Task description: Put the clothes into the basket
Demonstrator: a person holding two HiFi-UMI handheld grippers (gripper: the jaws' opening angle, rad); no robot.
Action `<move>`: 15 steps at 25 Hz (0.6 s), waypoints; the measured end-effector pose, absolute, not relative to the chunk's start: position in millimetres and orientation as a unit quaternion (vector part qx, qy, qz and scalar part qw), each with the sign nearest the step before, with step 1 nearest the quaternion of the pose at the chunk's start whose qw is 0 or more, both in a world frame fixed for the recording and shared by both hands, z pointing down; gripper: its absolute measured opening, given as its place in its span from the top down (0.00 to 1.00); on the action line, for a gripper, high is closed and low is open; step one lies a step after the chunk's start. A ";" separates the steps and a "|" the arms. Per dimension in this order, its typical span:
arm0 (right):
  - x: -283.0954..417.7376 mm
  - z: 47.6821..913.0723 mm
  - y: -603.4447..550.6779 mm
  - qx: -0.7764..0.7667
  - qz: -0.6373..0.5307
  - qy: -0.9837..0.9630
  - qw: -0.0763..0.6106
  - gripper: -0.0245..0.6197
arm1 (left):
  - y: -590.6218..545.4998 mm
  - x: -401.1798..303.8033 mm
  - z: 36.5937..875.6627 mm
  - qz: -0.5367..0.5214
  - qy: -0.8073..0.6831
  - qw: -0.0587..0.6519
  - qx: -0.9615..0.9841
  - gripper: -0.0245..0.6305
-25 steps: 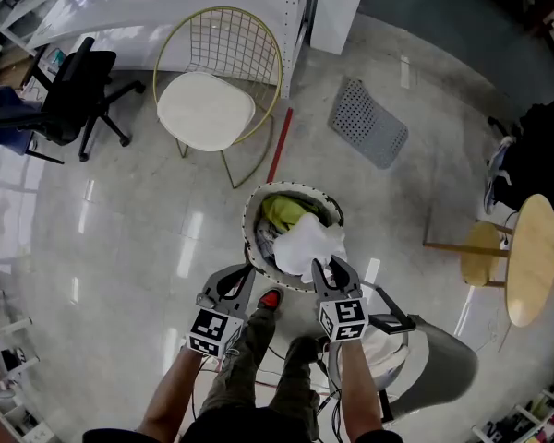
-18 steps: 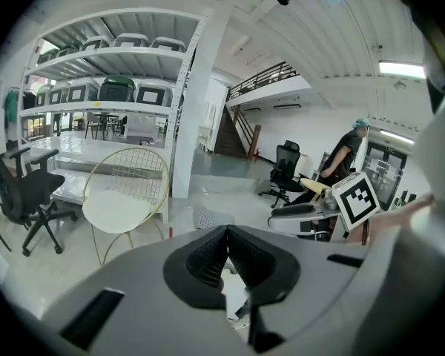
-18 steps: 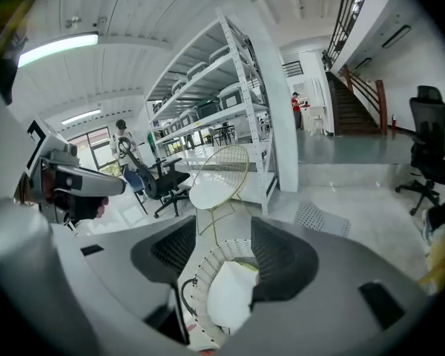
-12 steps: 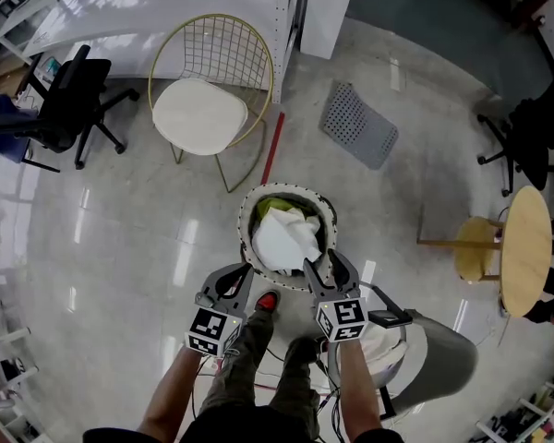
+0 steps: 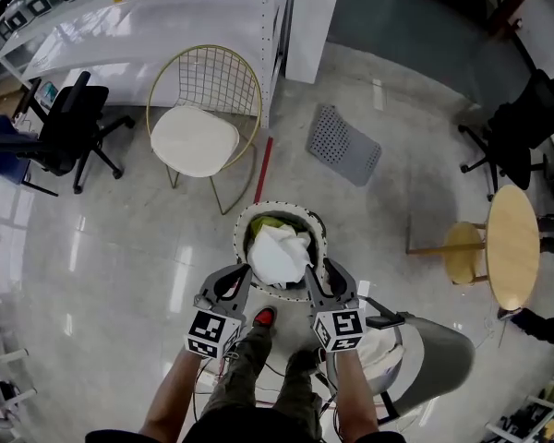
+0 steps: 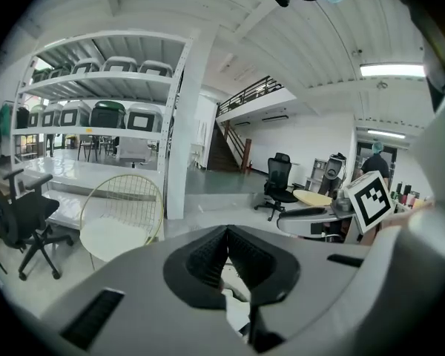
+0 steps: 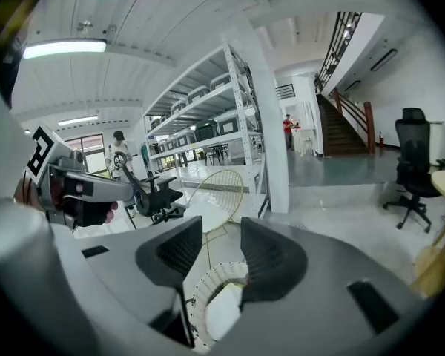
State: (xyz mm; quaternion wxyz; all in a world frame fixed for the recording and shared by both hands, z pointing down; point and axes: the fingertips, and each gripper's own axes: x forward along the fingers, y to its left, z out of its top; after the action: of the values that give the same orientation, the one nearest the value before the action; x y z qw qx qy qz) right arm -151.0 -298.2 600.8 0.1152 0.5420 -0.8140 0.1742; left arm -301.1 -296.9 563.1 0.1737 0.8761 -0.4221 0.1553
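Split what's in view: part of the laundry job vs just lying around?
Job:
- basket
- white garment, on top in the basket
- yellow-green garment, partly under it

Lying about:
- gold wire chair
- black office chair
- grey perforated panel on the floor
- round wooden table
- wooden stool
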 end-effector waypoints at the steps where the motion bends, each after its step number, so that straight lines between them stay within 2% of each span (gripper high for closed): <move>1: -150.6 594.1 -296.6 0.546 0.171 -0.813 0.110 0.69 | -296.2 -301.0 556.6 0.152 -0.423 0.169 0.877 0.95; 7: -150.7 549.4 -282.6 0.558 0.149 -0.812 0.083 0.83 | -287.9 -303.5 513.4 0.127 -0.434 0.142 0.881 0.95; 15: -152.5 484.1 -256.0 0.570 0.101 -0.814 0.048 0.89 | -275.7 -305.6 455.5 0.093 -0.432 0.101 0.892 0.95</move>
State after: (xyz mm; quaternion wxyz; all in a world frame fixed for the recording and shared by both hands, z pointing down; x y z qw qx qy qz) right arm -152.5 -256.0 484.1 0.0485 0.5698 -0.8141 0.1010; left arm -305.6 -275.7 455.5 0.1011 0.8915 -0.4318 0.0926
